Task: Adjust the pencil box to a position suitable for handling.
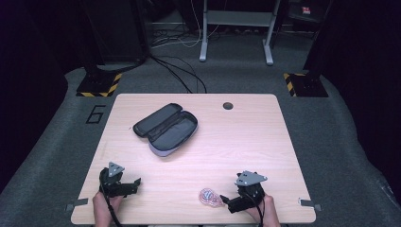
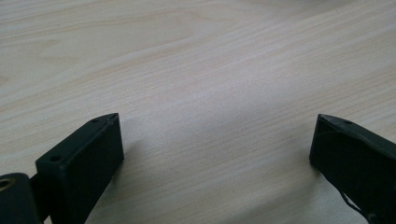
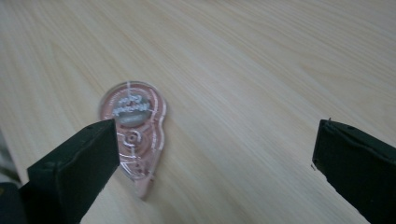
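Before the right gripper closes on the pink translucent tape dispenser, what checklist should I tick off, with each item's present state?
1. Right gripper open: ok, jaws stand wide apart.
2. Pink translucent tape dispenser between the jaws: not ok, it lies by the left jaw in the right gripper view, partly behind it.
3. Dispenser lying flat on the light wooden table: ok.
4. Left gripper open and holding nothing: ok, bare wood between its jaws.
5. Dark grey zip case open: ok, both halves lie spread.
6. Case interior free of contents: cannot tell, too dark.
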A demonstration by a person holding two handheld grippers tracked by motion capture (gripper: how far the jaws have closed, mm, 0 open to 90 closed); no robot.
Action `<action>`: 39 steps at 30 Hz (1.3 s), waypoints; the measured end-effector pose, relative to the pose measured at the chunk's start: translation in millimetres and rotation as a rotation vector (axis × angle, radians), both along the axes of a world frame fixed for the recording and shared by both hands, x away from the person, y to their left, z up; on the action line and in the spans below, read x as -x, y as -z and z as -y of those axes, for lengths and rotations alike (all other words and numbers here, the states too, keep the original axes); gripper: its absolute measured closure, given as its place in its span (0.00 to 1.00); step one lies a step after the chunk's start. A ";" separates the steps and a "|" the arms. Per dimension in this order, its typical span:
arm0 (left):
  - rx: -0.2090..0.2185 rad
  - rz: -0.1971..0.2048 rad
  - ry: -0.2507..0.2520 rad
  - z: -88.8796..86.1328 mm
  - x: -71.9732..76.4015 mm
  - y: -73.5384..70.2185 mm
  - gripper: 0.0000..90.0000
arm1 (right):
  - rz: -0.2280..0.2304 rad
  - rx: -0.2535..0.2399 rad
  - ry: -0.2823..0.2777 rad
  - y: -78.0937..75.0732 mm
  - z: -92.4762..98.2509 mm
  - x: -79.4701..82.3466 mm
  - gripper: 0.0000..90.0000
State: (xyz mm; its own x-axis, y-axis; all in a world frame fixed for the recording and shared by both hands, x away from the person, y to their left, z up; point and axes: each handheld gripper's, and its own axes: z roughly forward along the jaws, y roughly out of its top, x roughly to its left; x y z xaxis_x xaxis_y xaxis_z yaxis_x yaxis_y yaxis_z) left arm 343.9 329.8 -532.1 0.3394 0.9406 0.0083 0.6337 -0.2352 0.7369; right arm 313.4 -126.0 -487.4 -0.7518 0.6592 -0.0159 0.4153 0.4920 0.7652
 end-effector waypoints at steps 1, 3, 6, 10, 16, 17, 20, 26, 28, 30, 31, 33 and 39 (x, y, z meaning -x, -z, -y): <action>0.000 0.000 0.000 0.0 0.0 0.0 0.03 | -0.002 0.005 -0.011 0.4 -4.0 0.4 0.00; 0.000 0.000 0.000 0.0 0.0 0.0 0.03 | -0.002 0.006 -0.036 2.3 -11.9 0.7 0.00; 0.000 0.000 0.000 0.0 0.0 0.0 0.03 | -0.017 0.009 -0.056 5.2 -20.2 2.1 0.00; 0.000 0.000 0.001 0.0 0.0 0.0 0.03 | -0.019 0.033 -0.102 10.8 -31.6 2.0 0.00; 0.000 0.000 0.000 0.0 0.0 0.0 0.03 | -0.036 0.043 -0.136 17.7 -40.2 2.3 0.10; 0.000 0.000 0.000 0.0 0.0 0.0 0.03 | -0.034 0.051 -0.146 20.6 -43.0 2.9 0.15; 0.000 -0.001 0.000 0.0 0.0 0.0 0.03 | -0.041 0.068 -0.163 25.9 -47.3 3.1 0.24; 0.001 0.000 -0.001 0.0 0.0 0.0 0.03 | -0.049 0.084 -0.173 29.7 -50.3 4.2 0.39; 0.001 -0.001 0.000 0.0 -0.1 0.0 0.03 | -0.051 0.096 -0.177 30.3 -49.8 3.9 0.45; 0.001 0.000 0.000 0.0 0.0 0.0 0.03 | -0.057 0.094 -0.172 31.2 -50.0 4.3 0.47; 0.001 0.000 0.000 0.0 0.0 0.0 0.03 | -0.060 0.085 -0.174 31.3 -48.9 4.6 0.49; 0.001 -0.001 0.000 0.0 0.0 0.0 0.03 | -0.067 0.076 -0.172 31.4 -47.7 5.6 0.54; 0.000 -0.001 0.000 0.0 0.0 0.0 0.03 | -0.034 0.072 -0.181 32.6 -46.2 7.9 0.55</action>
